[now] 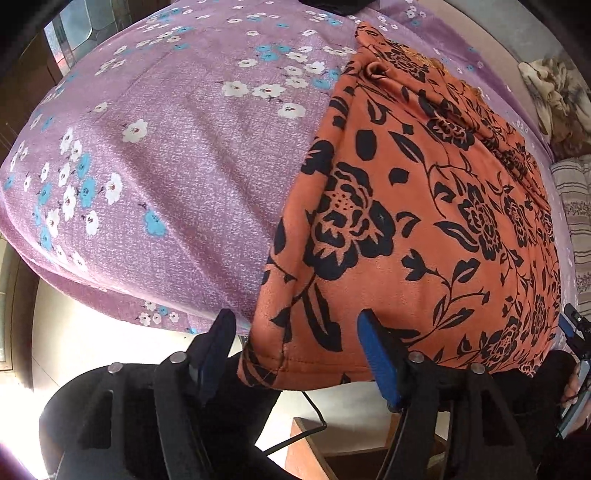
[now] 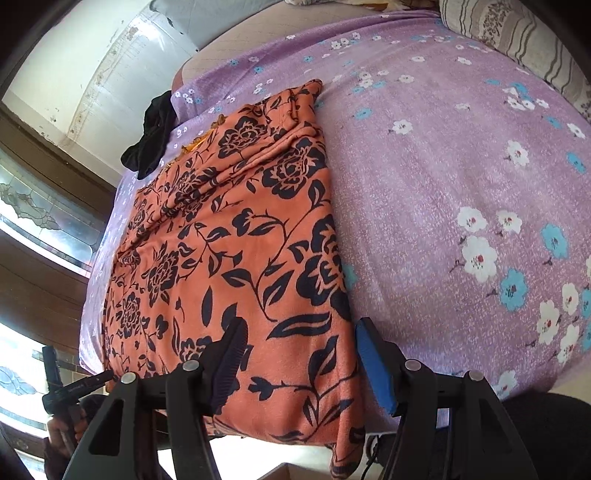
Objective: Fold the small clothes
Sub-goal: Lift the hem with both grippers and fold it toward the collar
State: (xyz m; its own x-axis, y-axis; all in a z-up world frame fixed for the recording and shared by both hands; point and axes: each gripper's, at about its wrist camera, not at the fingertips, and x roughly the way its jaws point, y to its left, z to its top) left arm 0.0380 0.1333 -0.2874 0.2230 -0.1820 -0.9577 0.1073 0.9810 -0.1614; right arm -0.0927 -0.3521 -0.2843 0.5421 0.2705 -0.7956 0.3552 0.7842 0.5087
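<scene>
An orange garment (image 1: 424, 221) with black flower print lies flat on the purple flowered bedsheet (image 1: 166, 166), its near hem hanging slightly over the bed's edge. My left gripper (image 1: 295, 343) stands open astride the hem's near left corner, with cloth between the blue pads, which are not pressed together. In the right wrist view the same garment (image 2: 236, 240) runs away from me. My right gripper (image 2: 301, 354) is open over its near right corner: one finger rests above the cloth, the other at its side edge. Each gripper shows at the other view's border.
A black garment (image 2: 151, 136) lies at the bed's far edge. A striped pillow (image 2: 517, 33) and a crumpled blanket (image 1: 554, 99) sit at the head end. Wooden window frames (image 2: 44, 206) stand to the left. A brown wooden piece (image 1: 314, 443) is on the floor below.
</scene>
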